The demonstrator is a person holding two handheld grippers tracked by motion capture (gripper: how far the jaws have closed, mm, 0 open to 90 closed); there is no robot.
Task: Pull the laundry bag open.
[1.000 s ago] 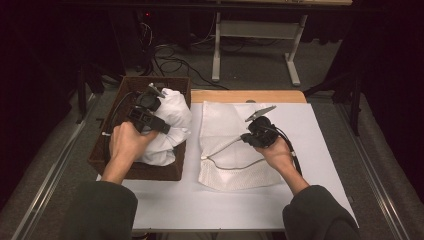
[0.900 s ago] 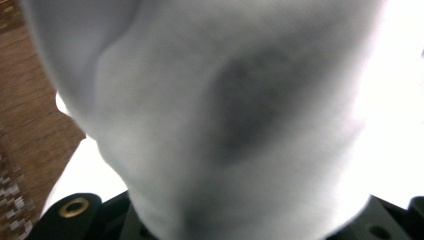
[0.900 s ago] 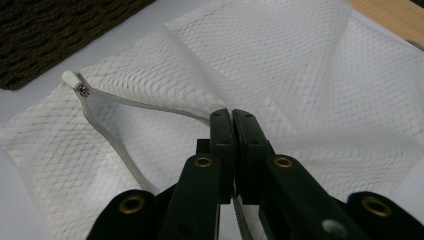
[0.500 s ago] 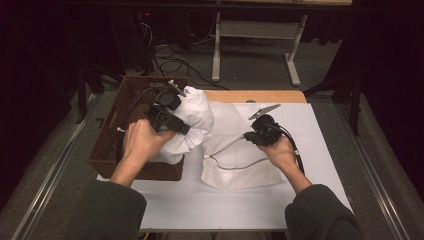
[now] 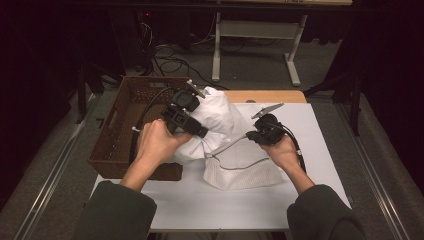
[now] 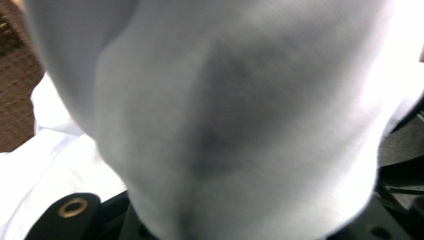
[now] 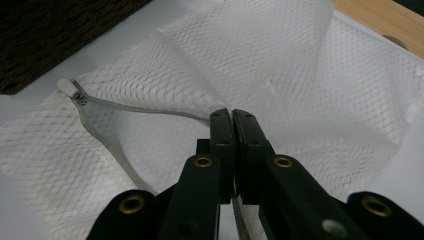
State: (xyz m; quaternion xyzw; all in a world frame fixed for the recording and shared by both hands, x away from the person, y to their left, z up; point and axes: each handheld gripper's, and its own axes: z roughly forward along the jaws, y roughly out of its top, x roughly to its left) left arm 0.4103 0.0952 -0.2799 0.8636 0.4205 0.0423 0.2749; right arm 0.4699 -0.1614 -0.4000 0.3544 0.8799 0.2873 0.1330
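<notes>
Since a second ago the left gripper (image 5: pixel 192 111) has carried the white garment (image 5: pixel 215 117) from over the wicker basket (image 5: pixel 117 132) rightward, up to the mesh laundry bag's (image 5: pixel 245 172) left edge; its jaws clamp the bunched cloth, which runs from lower left to upper right at frame centre; the right gripper (image 5: pixel 251 136) stays put, shut on the bag's drawstring (image 7: pixel 145 111); the right gripper view reveals the bag's netting; the left gripper view shows blurred white fabric.
</notes>
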